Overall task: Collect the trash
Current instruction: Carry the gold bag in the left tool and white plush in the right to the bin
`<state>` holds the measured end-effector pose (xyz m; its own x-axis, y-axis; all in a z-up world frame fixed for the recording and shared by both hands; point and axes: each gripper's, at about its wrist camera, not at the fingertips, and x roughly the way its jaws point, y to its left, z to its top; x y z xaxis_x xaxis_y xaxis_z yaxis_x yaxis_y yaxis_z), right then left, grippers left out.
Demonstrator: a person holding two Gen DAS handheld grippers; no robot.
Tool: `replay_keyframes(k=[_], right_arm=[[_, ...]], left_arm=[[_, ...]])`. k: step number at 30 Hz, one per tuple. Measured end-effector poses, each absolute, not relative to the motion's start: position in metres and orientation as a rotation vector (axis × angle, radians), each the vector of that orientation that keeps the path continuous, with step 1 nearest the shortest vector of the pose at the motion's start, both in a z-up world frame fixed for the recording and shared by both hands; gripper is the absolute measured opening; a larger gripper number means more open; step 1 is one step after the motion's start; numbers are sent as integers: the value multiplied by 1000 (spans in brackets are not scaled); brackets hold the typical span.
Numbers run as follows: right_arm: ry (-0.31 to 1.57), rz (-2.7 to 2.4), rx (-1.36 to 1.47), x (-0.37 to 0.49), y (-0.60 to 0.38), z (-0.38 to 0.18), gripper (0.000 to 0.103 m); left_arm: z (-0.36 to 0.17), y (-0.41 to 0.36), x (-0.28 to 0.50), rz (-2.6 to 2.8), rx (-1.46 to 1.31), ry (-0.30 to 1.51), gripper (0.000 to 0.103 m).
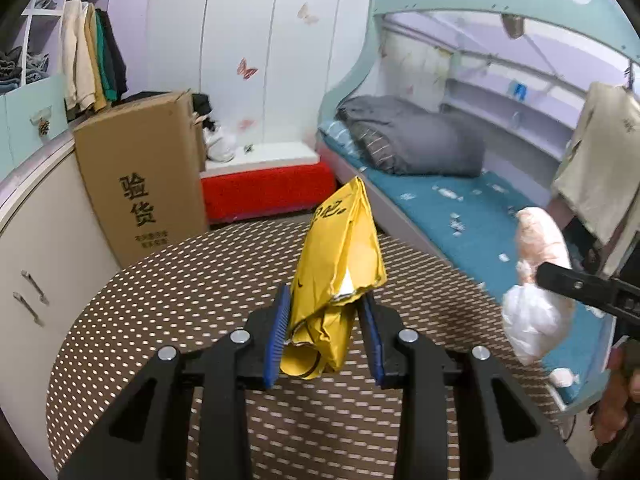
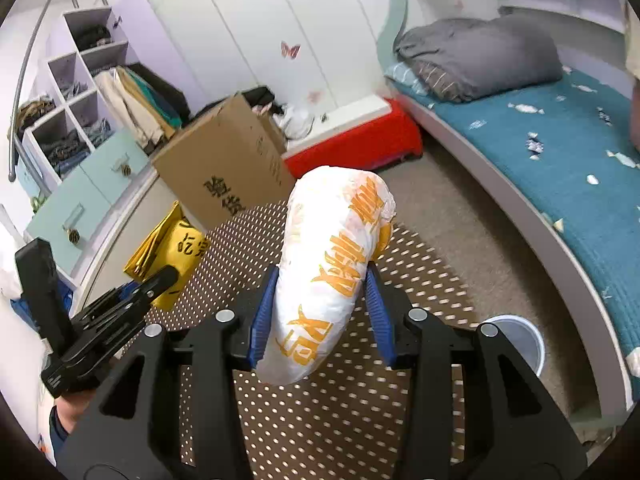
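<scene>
My left gripper (image 1: 325, 300) is shut on a crumpled yellow wrapper (image 1: 340, 264) and holds it upright above the round brown dotted table (image 1: 168, 288). My right gripper (image 2: 322, 276) is shut on a white plastic bag with orange print (image 2: 332, 272), held above the same table (image 2: 320, 408). In the left wrist view the white bag (image 1: 536, 280) hangs at the right. In the right wrist view the yellow wrapper (image 2: 168, 248) shows at the left in the other gripper. A white bin (image 2: 520, 340) stands on the floor beside the table.
A tall cardboard box (image 1: 140, 176) stands behind the table, next to a red-and-white bench (image 1: 264, 184). A bed with a teal cover (image 2: 560, 152), strewn with paper scraps, runs along the right. Cabinets and shelves (image 2: 80, 184) line the left.
</scene>
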<state>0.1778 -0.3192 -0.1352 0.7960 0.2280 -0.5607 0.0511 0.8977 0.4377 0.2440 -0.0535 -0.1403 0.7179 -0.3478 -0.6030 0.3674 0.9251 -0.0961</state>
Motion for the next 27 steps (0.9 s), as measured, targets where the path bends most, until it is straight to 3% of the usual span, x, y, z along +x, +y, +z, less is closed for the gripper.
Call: replay_keyframes(k=[15,27], right_arm=[[541,-91,501,108,-428,-125,42],[698,-290,561,107,-516,-206,42]], left_arm=[[-100,-154,186,-601,46,615,33],[-128,-273,171,-762,101,718,33]])
